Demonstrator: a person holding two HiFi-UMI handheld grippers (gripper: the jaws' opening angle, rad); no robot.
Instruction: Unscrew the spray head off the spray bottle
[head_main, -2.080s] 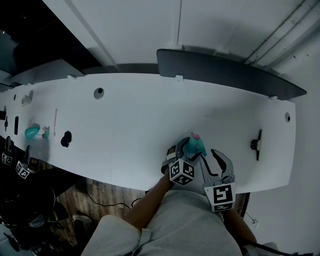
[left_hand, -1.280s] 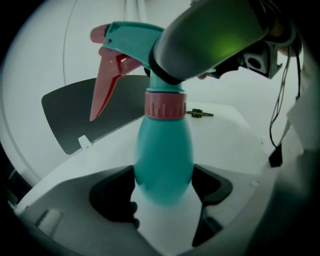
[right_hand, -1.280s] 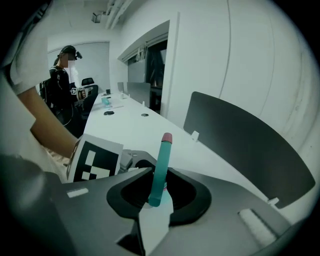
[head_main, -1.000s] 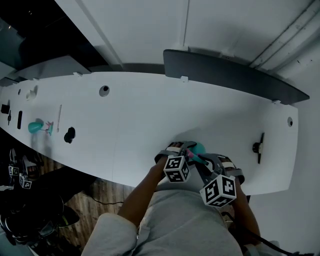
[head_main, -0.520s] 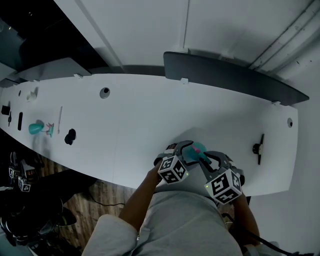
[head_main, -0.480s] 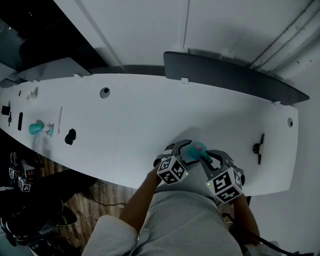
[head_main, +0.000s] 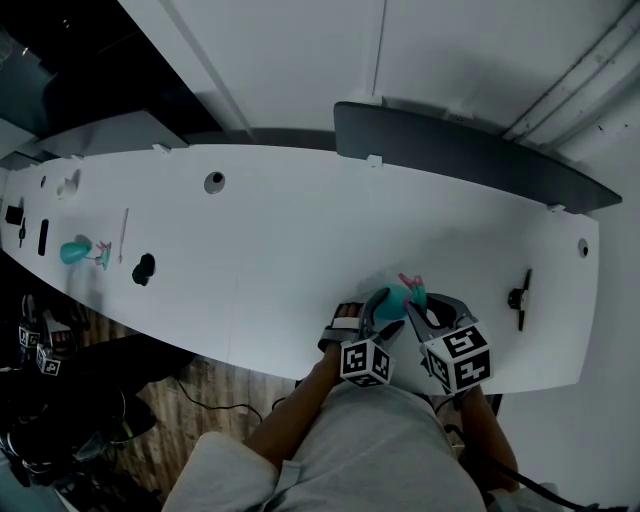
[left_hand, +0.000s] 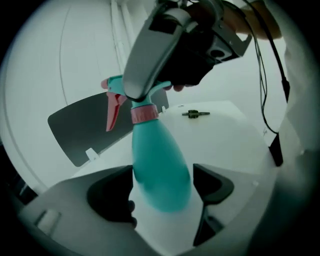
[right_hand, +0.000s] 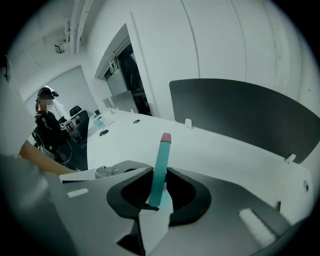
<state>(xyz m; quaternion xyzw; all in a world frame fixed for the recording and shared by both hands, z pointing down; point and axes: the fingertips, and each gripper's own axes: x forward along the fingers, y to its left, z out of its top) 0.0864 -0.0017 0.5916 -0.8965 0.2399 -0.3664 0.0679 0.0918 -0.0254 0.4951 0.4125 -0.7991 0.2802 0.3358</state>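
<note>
The teal spray bottle (head_main: 388, 300) stands near the table's front edge. Its body (left_hand: 160, 170) sits between the jaws of my left gripper (head_main: 378, 322), which are open; a gap shows at the right pad. A pink collar (left_hand: 144, 114) and a pink trigger (left_hand: 112, 110) sit below the spray head (right_hand: 162, 165). My right gripper (head_main: 420, 308) is shut on that head from above. Its finger (left_hand: 150, 55) covers the head's top in the left gripper view. The head's pink-tipped nozzle pokes out past the right jaws (right_hand: 159, 192).
A small black screw part (head_main: 518, 297) lies to the right. A dark grey screen panel (head_main: 470, 150) lines the far edge. At far left are a second teal bottle (head_main: 73, 251) and a black object (head_main: 144, 268). A person (right_hand: 47, 125) sits beyond the table's left end.
The left gripper has slid right and back toward me, and its jaws have loosened off the bottle's body. The spray head has turned, its pink trigger now pointing farther away. The right gripper keeps its grip.
</note>
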